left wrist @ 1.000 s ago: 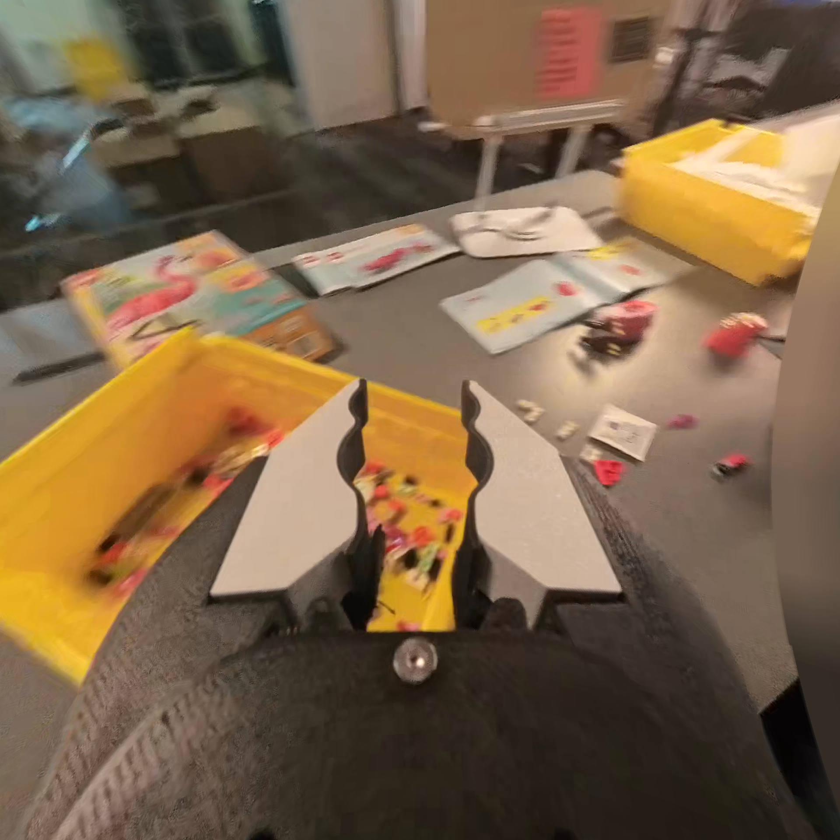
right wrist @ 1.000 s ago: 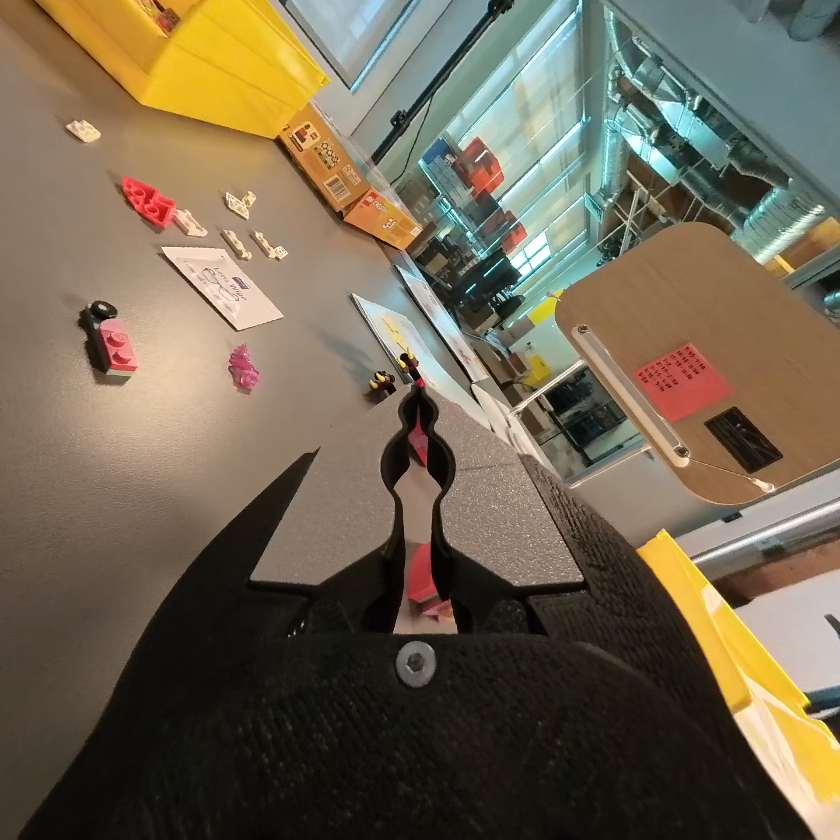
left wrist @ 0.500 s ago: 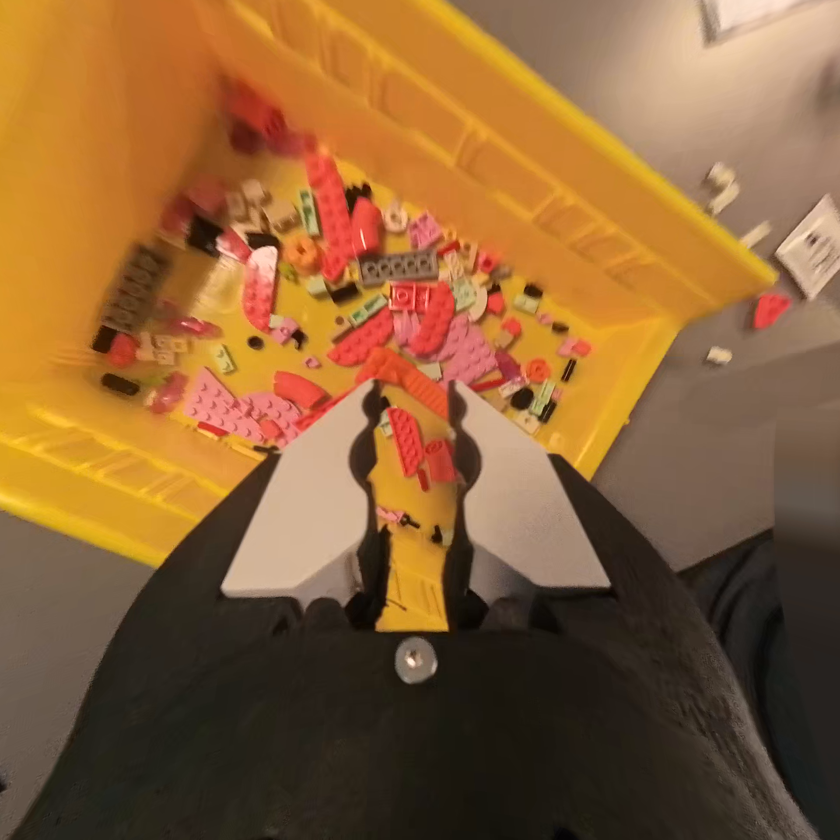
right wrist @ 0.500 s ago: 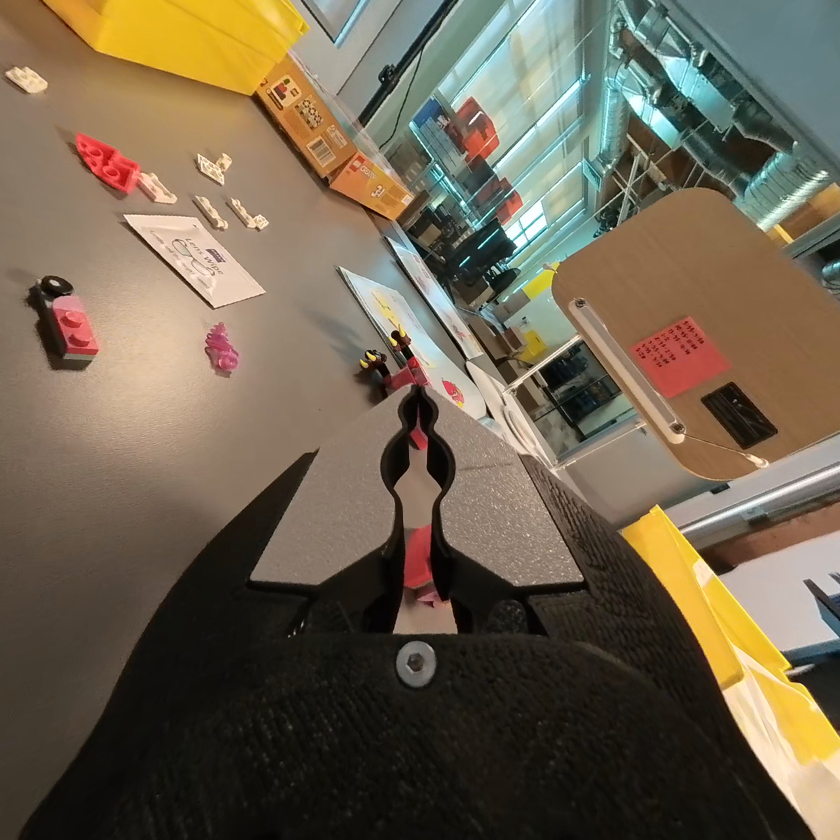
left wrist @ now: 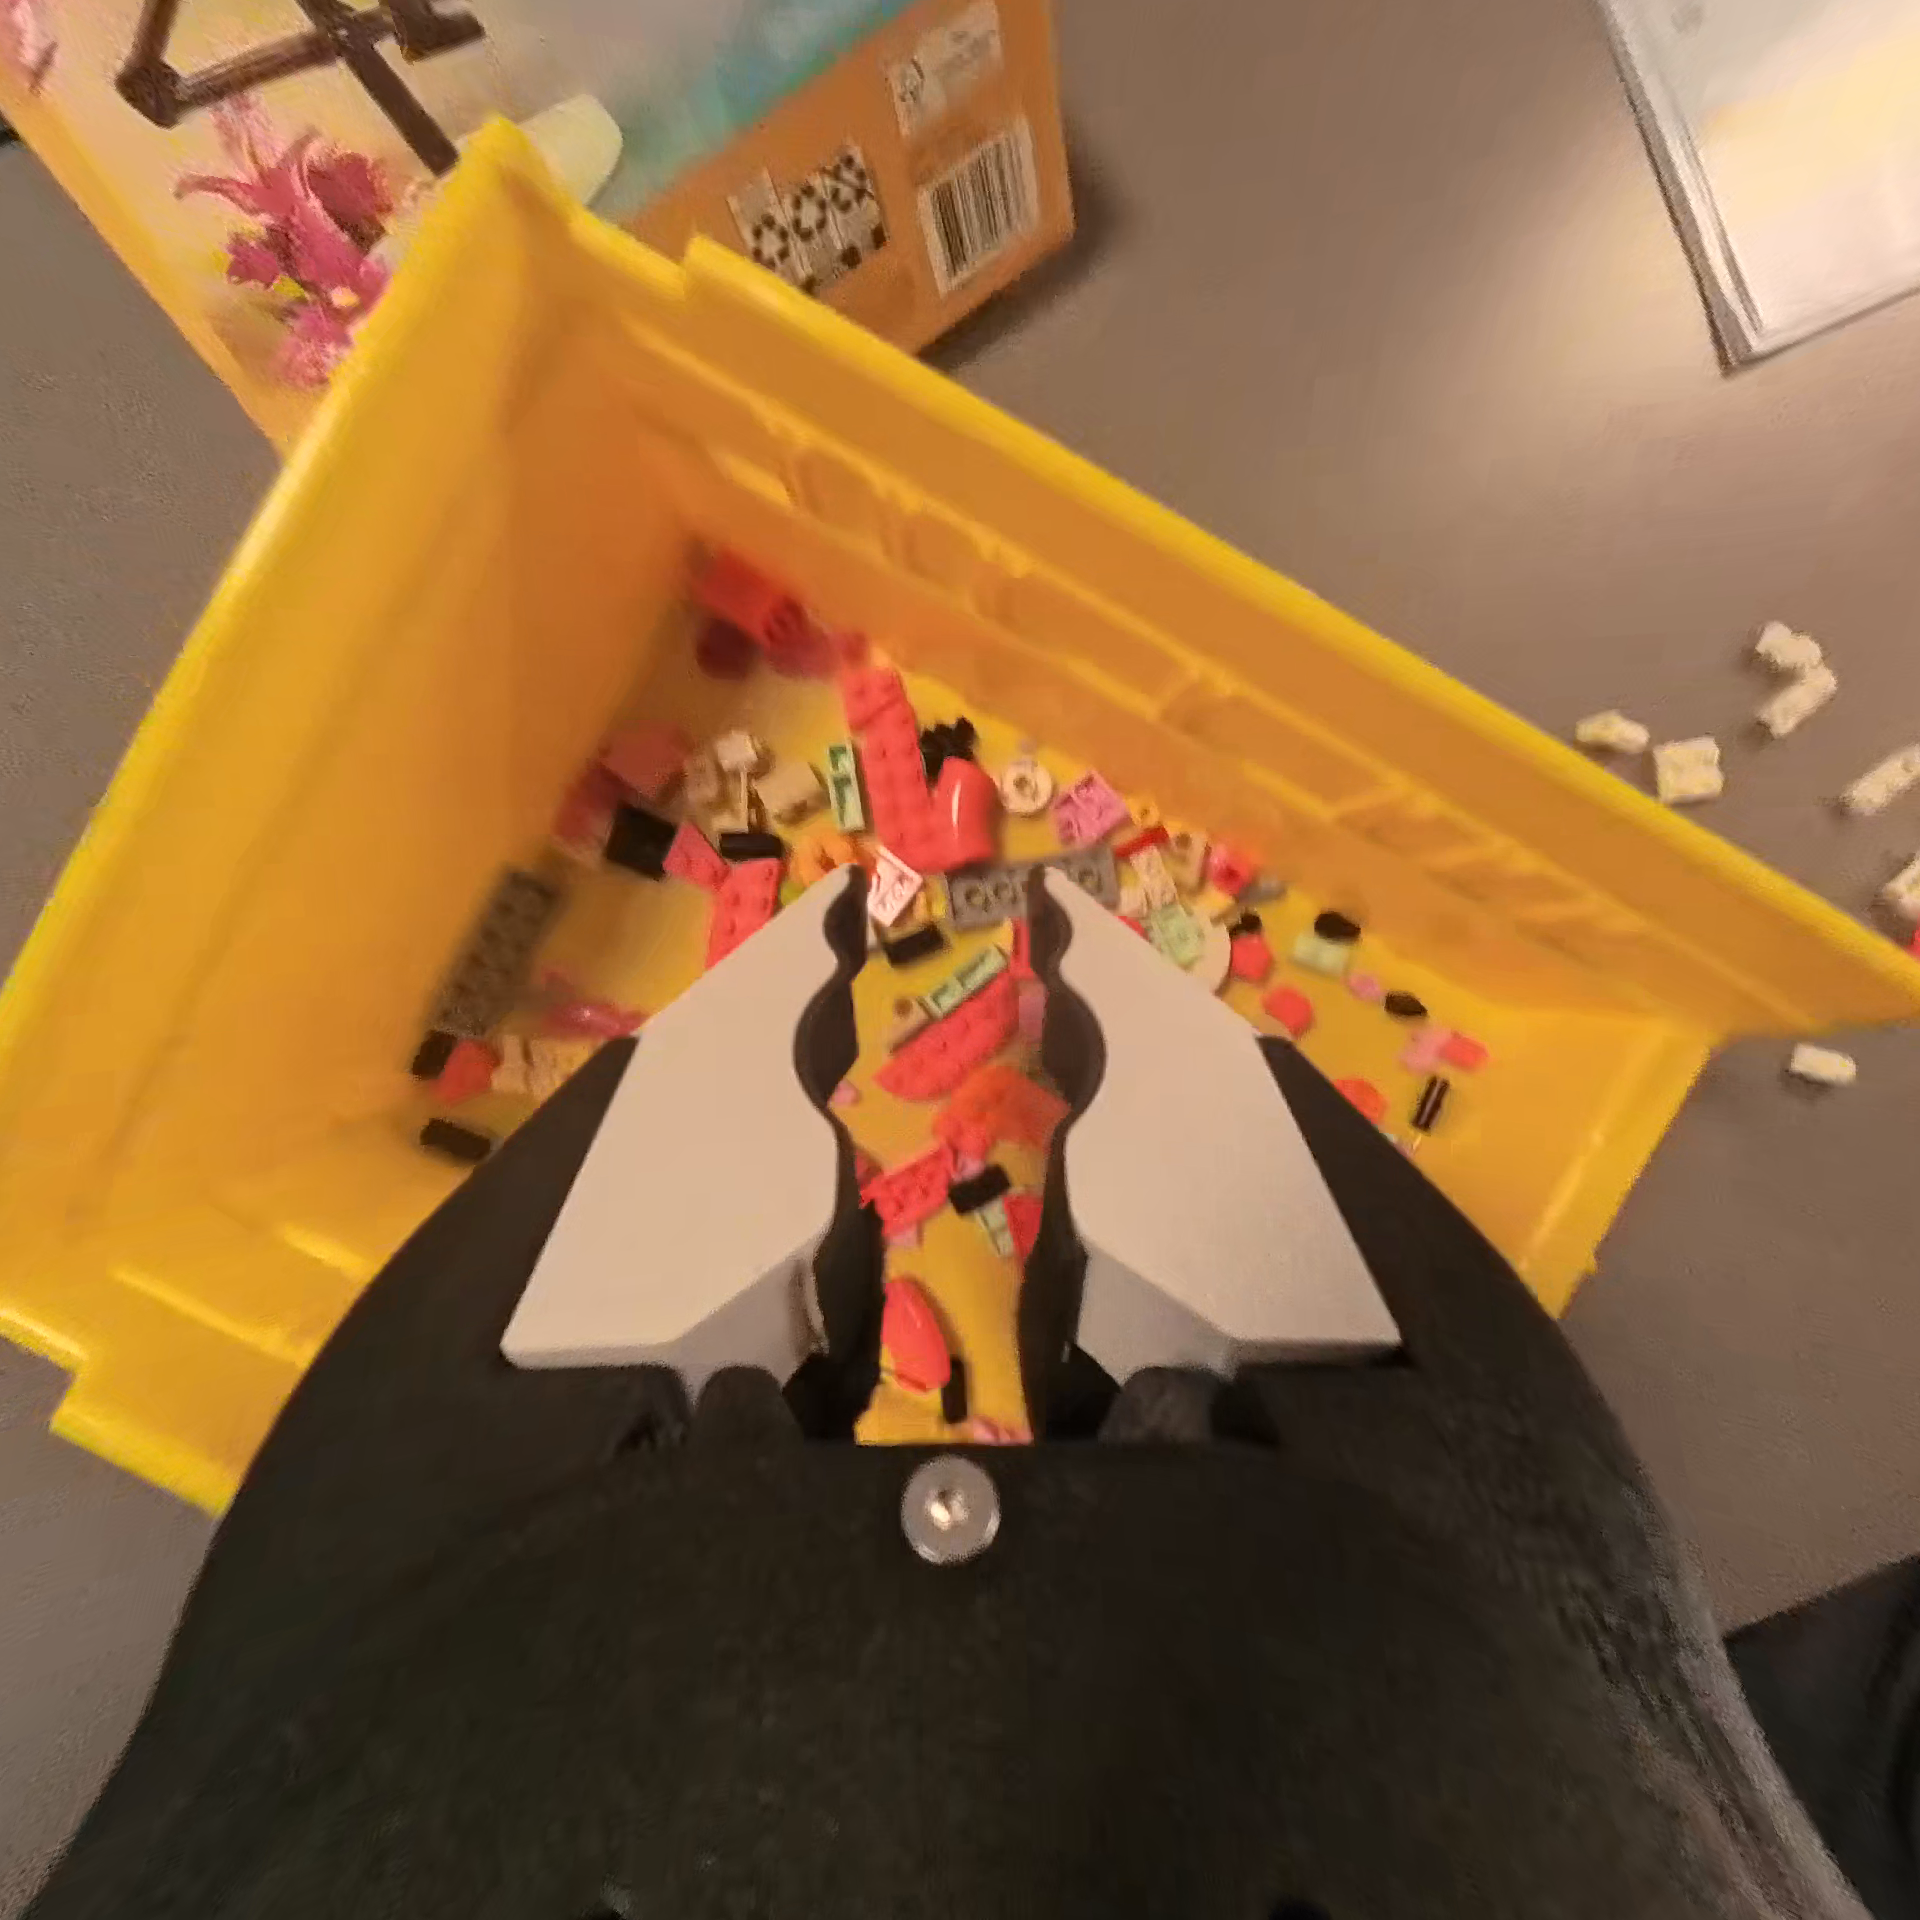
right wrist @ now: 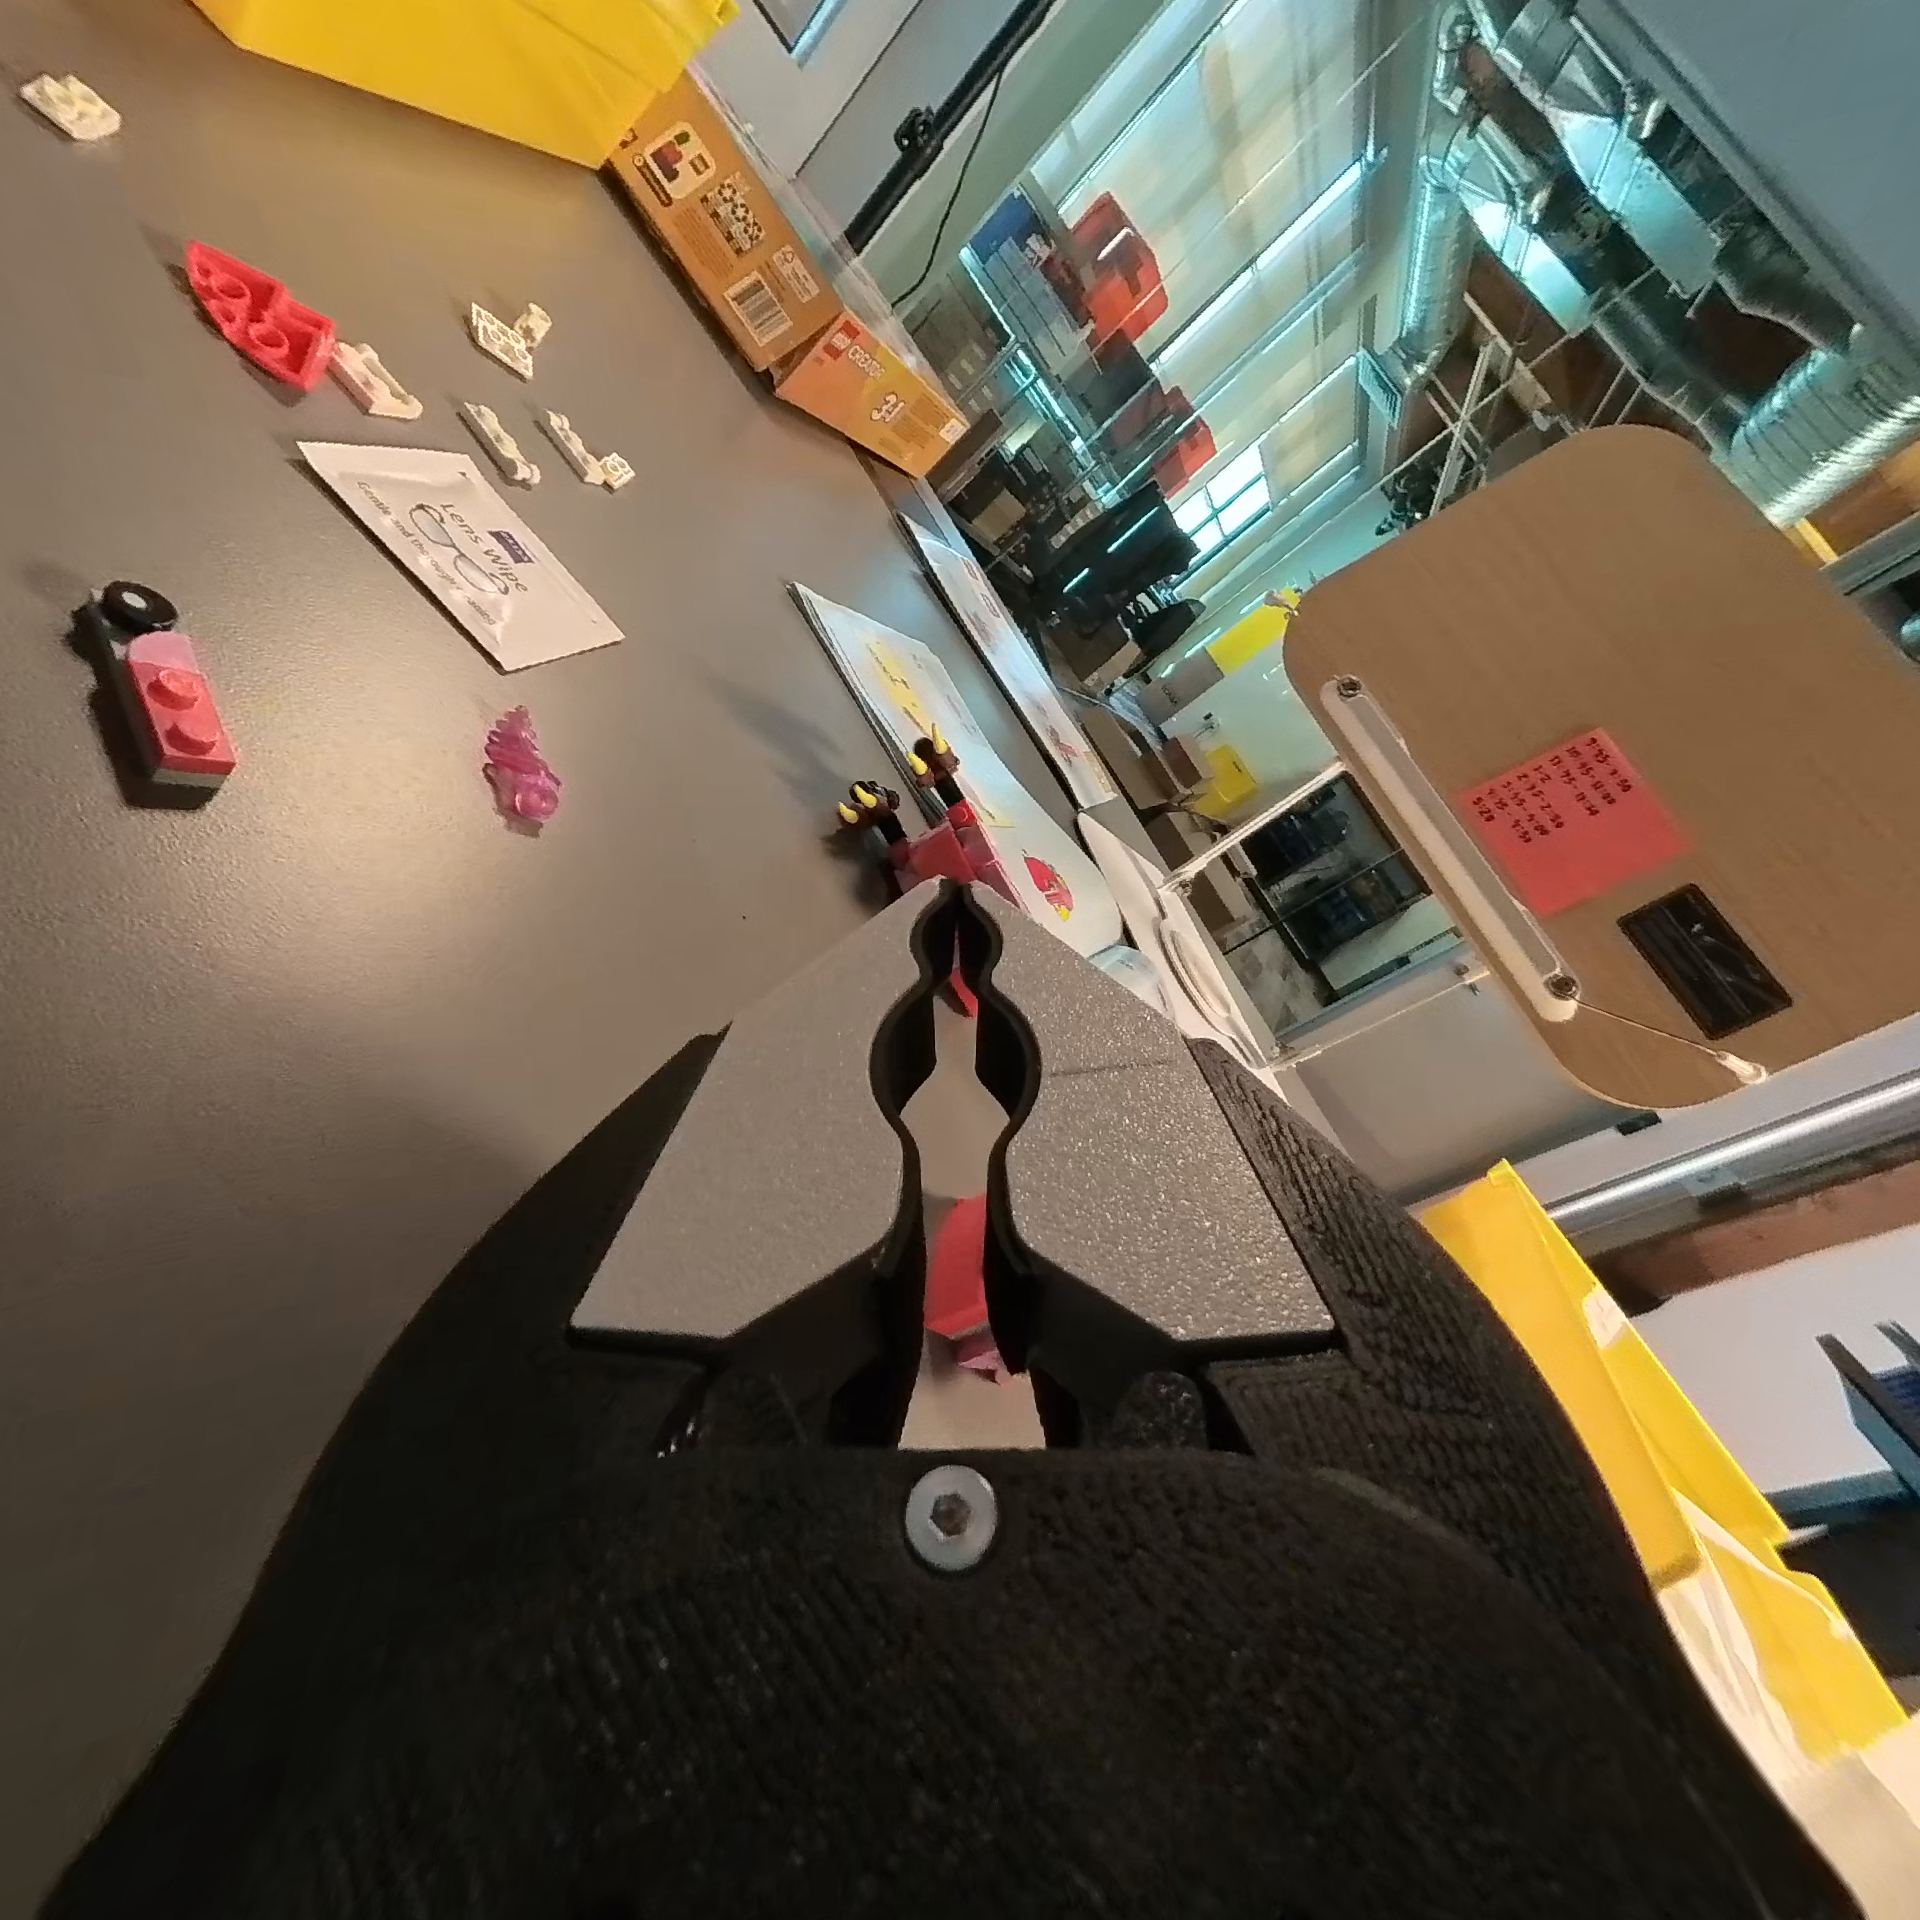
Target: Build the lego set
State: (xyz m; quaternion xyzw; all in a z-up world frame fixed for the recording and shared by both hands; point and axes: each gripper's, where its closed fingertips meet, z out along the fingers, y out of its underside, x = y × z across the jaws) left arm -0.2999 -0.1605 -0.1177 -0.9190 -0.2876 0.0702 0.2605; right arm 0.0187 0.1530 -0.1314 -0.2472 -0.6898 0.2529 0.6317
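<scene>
My left gripper (left wrist: 951,894) points down into a yellow bin (left wrist: 1143,623) that holds several loose red, pink, black and grey bricks (left wrist: 935,1049). Its jaws stand apart with nothing between the pads, and a grey plate (left wrist: 992,920) lies below the tips. My right gripper (right wrist: 958,899) hovers tilted over the dark table (right wrist: 312,1039) with its fingertips together. A red brick piece (right wrist: 954,1278) shows through the slots between its fingers. A small red model with black, yellow-tipped claws (right wrist: 914,831) stands just beyond the tips.
In the right wrist view a pink translucent piece (right wrist: 523,774), a pink-and-black brick with a wheel (right wrist: 171,717), a red wedge (right wrist: 260,312), several white pieces and a white packet (right wrist: 457,551) lie on the table. A cardboard box (left wrist: 935,156) and a booklet (left wrist: 1787,156) lie beyond the bin. My right fingertips sit around 45 cm from my left ones.
My left gripper swung from level over the table to pointing down into the bin, and its jaws narrowed. My right gripper drifted slightly; the red piece kept its place between the fingers.
</scene>
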